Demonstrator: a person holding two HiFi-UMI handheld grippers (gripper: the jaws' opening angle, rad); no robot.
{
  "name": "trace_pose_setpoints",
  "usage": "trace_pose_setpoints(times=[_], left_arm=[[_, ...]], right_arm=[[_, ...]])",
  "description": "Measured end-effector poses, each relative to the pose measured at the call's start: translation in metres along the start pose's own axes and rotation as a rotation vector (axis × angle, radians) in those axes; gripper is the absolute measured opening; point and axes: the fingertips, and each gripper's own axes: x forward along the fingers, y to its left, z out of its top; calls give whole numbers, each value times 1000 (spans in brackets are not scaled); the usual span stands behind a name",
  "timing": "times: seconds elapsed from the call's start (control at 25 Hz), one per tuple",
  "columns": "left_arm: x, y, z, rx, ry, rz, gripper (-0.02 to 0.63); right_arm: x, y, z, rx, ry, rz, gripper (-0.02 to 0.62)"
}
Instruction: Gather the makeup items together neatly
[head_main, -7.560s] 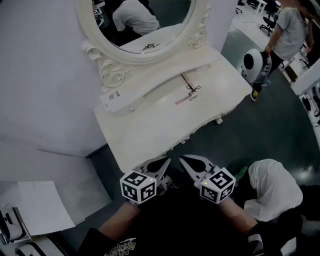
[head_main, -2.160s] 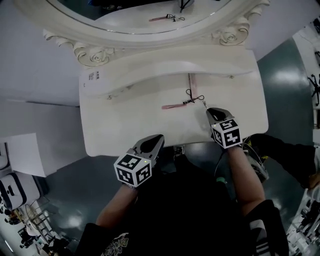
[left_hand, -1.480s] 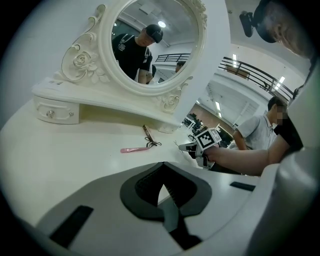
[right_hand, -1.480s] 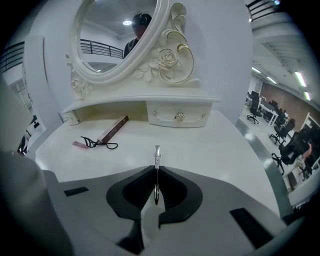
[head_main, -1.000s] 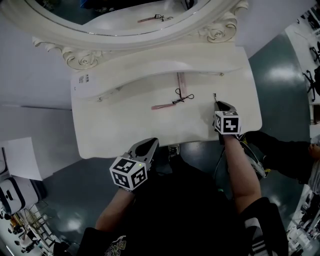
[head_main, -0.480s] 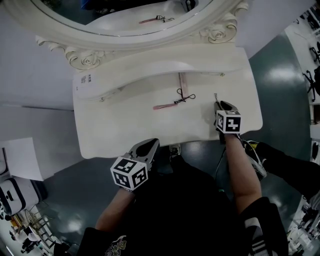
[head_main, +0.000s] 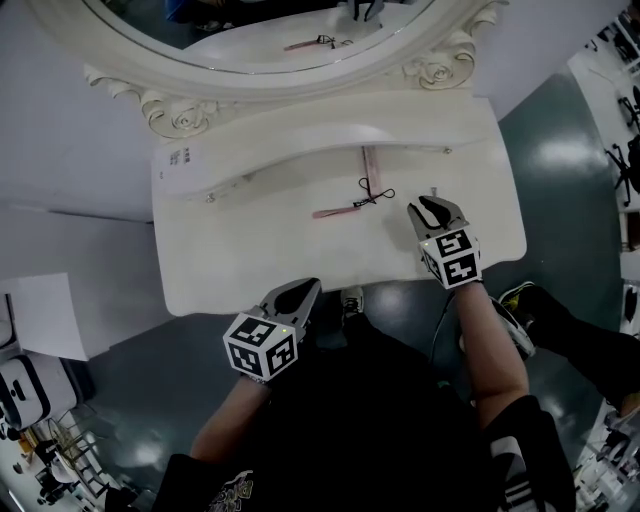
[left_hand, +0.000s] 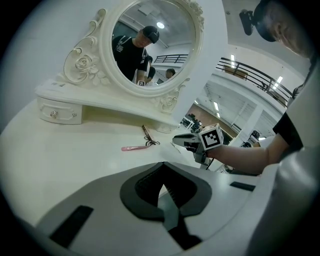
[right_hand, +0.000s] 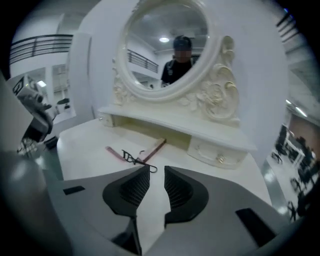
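The left tongs (head_main: 303, 288) hang at the front edge of the white worktop (head_main: 240, 250), near its 7 o'clock corner. Their jaws are pressed together with nothing between them. At 12 o'clock the oval mirror (head_main: 180, 95) stands in its carved frame along the back.

The makeup items lie together near the middle of the worktop. A pink stick (head_main: 334, 212) lies almost level. Its right end touches a black looped tool (head_main: 376, 194), which sits at its 2 o'clock. A brown stick (head_main: 368, 160) runs from that tool toward 12 o'clock, its near end meeting the tool's loops.

The right tongs (head_main: 432, 207) hover at about 4 o'clock from the black looped tool, just beside it and pointing toward the mirror. Their jaws have just been opening and now stand apart, with only bare worktop showing between the ribbed pads. A small thin piece (head_main: 433, 190), too small to tell what it is, lies just past their tips at 12 o'clock.
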Motion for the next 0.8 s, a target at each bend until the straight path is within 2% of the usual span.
trace_pose_setpoints(times=[0.08, 0.16, 0.36, 0.64, 0.8], left_arm=[[-4, 3, -1, -5, -4, 8, 8], [-9, 5, -2, -14, -12, 21, 8], [-22, 14, -9, -39, -28, 57, 8], [-35, 27, -19, -74, -43, 99, 8], [-37, 30, -21, -81, -44, 103, 8]], right_arm=[[9, 29, 12, -153, 6, 93, 107], [18, 50, 20, -279, 22, 151, 107], [46, 76, 24, -471, 90, 225, 107], [74, 89, 17, -612, 151, 269, 106], [80, 91, 17, -631, 163, 271, 54]])
